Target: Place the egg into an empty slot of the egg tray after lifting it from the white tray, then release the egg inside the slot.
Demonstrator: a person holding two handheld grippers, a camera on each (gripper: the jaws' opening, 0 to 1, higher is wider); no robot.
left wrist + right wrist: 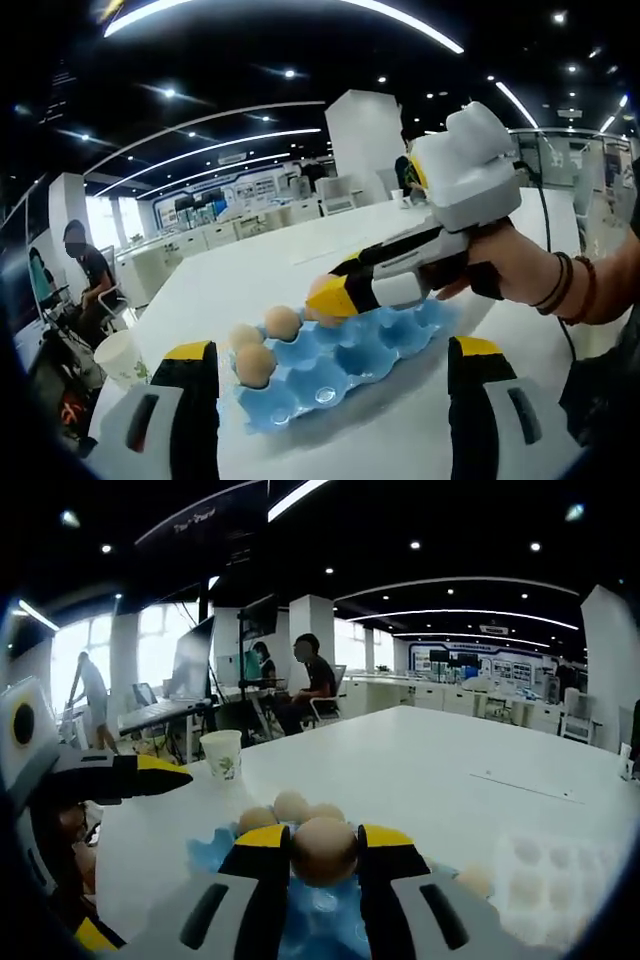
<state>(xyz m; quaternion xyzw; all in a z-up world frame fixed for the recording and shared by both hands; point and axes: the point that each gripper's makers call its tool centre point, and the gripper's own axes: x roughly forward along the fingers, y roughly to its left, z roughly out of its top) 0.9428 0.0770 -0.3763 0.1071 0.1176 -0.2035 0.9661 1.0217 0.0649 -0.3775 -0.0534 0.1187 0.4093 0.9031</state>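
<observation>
the egg (323,849) you are carrying sits pinched between the yellow-tipped jaws of your right gripper (323,852), which are closed on its two sides. in the right gripper view it hangs just above the blue egg tray (212,852), whose cups show below and between the jaws. three more eggs (291,806) lie in the tray just past the held one, close together in a row.

in the left gripper view your right gripper (328,299) comes in from the right, its yellow and black tip angled down over the far side of the blue egg tray (340,365), with a bit of the egg (318,287) peeking out at the tip. your hand (497,262) grips the white body of that tool, with dark bands on the wrist. three eggs (254,364) rest in cups at the left end of the tray; the near cups are bare.

your left gripper (335,385) has its jaws spread wide apart with nothing between them, one on each side of the tray's near edge. in the right gripper view it (175,776) reaches in from the left, above the table.

the tray lies on a white table (420,760). a paper cup (222,755) stands on the table beyond the tray, and the white tray (545,875) shows faintly at the lower right of that view, blurred. people sit at desks in the background.
</observation>
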